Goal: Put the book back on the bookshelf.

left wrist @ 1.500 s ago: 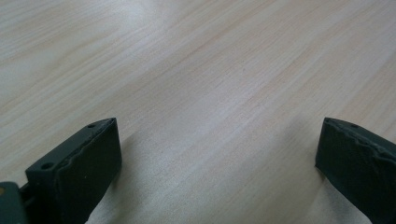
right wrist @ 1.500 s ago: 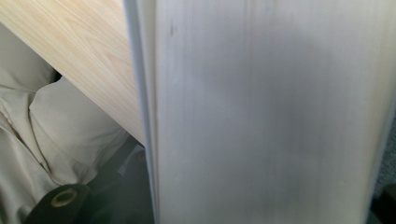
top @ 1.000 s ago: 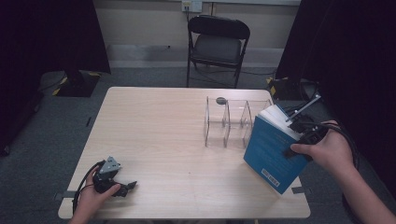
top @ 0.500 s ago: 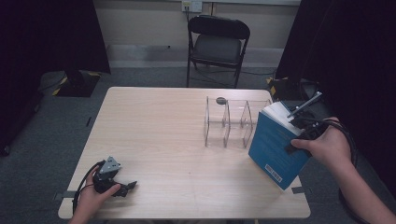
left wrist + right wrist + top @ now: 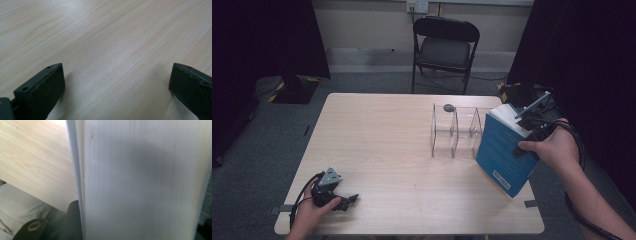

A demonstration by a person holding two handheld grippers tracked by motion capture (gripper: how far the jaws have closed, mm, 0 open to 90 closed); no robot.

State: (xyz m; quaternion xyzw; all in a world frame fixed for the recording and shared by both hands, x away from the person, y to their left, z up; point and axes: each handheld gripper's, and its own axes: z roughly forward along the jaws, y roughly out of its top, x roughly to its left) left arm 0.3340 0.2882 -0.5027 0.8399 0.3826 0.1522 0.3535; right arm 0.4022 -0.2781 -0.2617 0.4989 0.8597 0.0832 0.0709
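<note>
Right gripper (image 5: pixel 532 131) clamped on big blue book (image 5: pixel 504 150), jaws tight on its sides. Book tilted, low corner near right edge of table (image 5: pixel 387 135), close to front corner. Clear divider rack (image 5: pixel 454 131) just left of book. Left gripper (image 5: pixel 346 201) rests near front left edge, jaws wide apart, nothing between. Wide bare wood across middle and left.

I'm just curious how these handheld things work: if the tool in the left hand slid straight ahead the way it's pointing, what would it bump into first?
Probably nothing soon. The left tool lies low over the table with its jaws apart, pointing right along the near edge. Bare wood lies ahead of it; the blue book and clear rack seem to sit farther back, though depth is hard to judge.
</note>
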